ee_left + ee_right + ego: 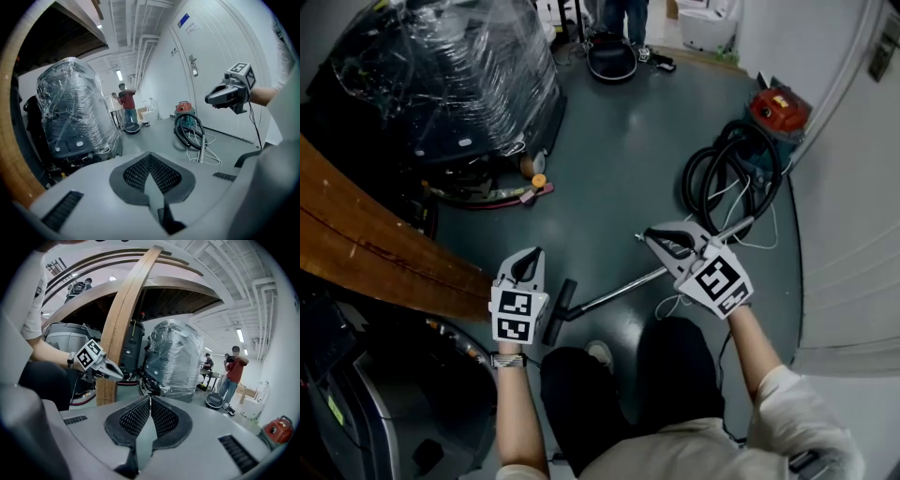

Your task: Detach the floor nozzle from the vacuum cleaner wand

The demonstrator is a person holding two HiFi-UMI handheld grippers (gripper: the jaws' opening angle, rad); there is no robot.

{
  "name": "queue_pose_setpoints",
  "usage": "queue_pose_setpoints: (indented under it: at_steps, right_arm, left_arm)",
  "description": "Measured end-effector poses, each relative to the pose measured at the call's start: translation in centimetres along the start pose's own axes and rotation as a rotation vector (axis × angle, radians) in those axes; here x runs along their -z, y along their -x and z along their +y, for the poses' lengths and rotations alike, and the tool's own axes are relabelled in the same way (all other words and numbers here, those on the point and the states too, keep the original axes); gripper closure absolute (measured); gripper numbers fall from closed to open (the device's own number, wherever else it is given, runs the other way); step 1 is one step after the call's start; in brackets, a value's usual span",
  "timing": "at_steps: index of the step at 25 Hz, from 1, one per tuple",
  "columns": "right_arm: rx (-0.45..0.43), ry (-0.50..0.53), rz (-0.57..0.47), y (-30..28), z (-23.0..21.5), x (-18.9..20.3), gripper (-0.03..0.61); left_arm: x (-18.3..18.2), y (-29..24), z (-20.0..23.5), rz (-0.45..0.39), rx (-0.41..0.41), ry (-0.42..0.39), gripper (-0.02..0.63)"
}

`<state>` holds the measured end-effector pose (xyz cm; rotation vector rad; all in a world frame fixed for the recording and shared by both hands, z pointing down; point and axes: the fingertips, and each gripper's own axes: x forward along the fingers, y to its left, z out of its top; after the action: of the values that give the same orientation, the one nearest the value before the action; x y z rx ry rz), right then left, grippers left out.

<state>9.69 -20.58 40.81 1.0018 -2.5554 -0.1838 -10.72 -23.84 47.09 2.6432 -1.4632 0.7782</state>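
As the head view looks steeply down, floor (619, 141): grey-blue, filling the middle of the frame.
Wrapped machine (441, 75): dark bulk under clear plastic film, upper left.
Wooden beam (375, 244): curved brown band across the left edge.
Vacuum canister (778, 111): red, upper right, close to the white wall.
Hose (712, 173): black, coiled on the floor just below and left of the canister.
Wand (619, 292): thin metal tube lying on the floor. Its long axis runs diagonally from the coil at right of centre down to the lower middle, passing behind the right gripper in the picture.
Floor nozzle (560, 312): dark bar at the wand's lower-left end, attached. Its long axis sits crosswise to the wand, running steeply from upper right to lower left, just right of the left gripper in the frame.
Right gripper (645, 236): right of centre, tips pointing upper left, jaws pressed together with nothing between them.
Left gripper (532, 251): lower left of centre, tips pointing up the frame, jaws fully closed and empty.
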Motion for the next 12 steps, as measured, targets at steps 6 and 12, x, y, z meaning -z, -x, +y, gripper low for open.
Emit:
queue_pose_setpoints:
  at_steps: [6,12]
  right_arm:
    - [-0.011,-0.033,0.011,-1.1,0.4,2.7,0.548]
    - [-0.042,-0.066,0.032,-3.9,2.0,5.9,0.546]
  left_arm:
    - [2.2,-1.1,-1.1,0.002,0.031,0.025,0.615]
    - [5.8,-2.3,-2.0,0.013,0.063,0.033,0.615]
